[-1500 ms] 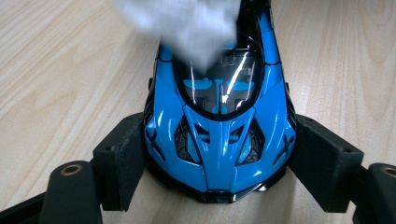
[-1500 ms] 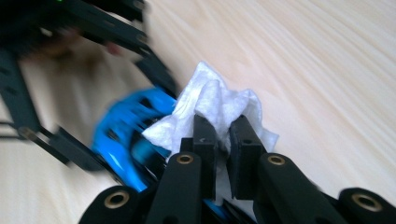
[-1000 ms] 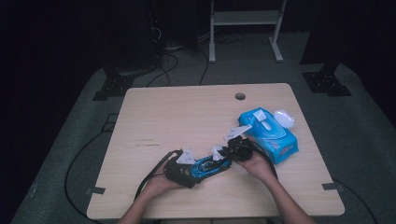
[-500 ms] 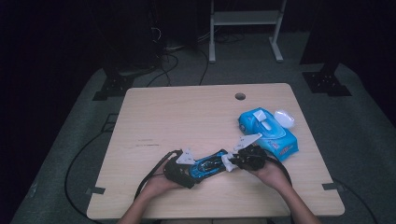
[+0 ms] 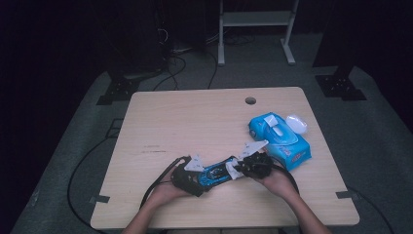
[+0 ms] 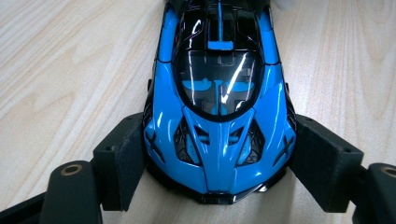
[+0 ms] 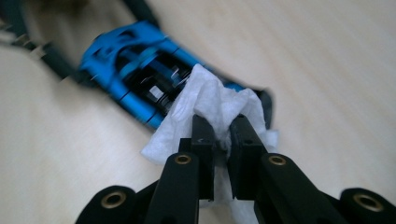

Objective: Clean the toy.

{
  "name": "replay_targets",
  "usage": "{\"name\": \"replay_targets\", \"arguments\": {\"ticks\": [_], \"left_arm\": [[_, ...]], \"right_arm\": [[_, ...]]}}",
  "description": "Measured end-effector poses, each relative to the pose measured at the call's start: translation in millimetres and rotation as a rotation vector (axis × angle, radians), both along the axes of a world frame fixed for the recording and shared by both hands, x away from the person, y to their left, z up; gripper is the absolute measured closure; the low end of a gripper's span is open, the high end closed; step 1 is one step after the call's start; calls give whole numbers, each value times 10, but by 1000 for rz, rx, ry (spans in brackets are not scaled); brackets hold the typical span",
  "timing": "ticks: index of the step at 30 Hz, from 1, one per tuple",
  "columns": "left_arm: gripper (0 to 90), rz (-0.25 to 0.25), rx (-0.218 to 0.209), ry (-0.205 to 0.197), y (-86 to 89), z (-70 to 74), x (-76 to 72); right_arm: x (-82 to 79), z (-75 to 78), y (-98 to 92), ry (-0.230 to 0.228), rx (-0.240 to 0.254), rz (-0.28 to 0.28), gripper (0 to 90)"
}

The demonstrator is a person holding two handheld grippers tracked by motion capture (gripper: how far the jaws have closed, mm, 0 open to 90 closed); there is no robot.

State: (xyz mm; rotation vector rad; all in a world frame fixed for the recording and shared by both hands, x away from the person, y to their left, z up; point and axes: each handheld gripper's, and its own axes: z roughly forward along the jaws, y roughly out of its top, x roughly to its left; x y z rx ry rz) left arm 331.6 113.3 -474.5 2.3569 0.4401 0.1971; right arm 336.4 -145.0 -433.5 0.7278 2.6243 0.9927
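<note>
Nearest the person, the left gripper [image 5: 207, 176] clamped the blue car's [image 6: 219, 107] nose between its pads, the car resting on the table [image 5: 195, 122]. The right gripper [image 7: 223, 135] pinched a white wipe [image 7: 210, 102], its jaws having just been closing, against the car's tail. Beyond lay the wipes pack [image 5: 280, 139].

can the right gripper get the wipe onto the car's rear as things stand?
Probably yes. The right gripper is clamped on the white wipe, which already lies against the blue toy car. The left gripper pins the car's other end, and nothing sits between them.
</note>
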Motion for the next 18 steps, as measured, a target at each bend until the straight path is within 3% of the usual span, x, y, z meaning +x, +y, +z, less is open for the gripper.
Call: {"name": "replay_targets", "arguments": {"ticks": [3, 5, 8, 13, 18], "left_arm": [[242, 2, -2, -3, 2, -3, -3], [242, 1, -4, -3, 5, -4, -2], [242, -1, -9, 5, 14, -4, 6], [242, -5, -6, 1, 15, -5, 9], [242, 3, -10, 4, 14, -7, -1]], "right_arm": [[129, 28, 73, -33, 41, -43, 815], [237, 25, 148, -58, 25, -72, 813], [307, -41, 173, -26, -4, -67, 817], [219, -28, -12, -23, -4, -64, 826], [80, 30, -162, 23, -17, -22, 829]]}}
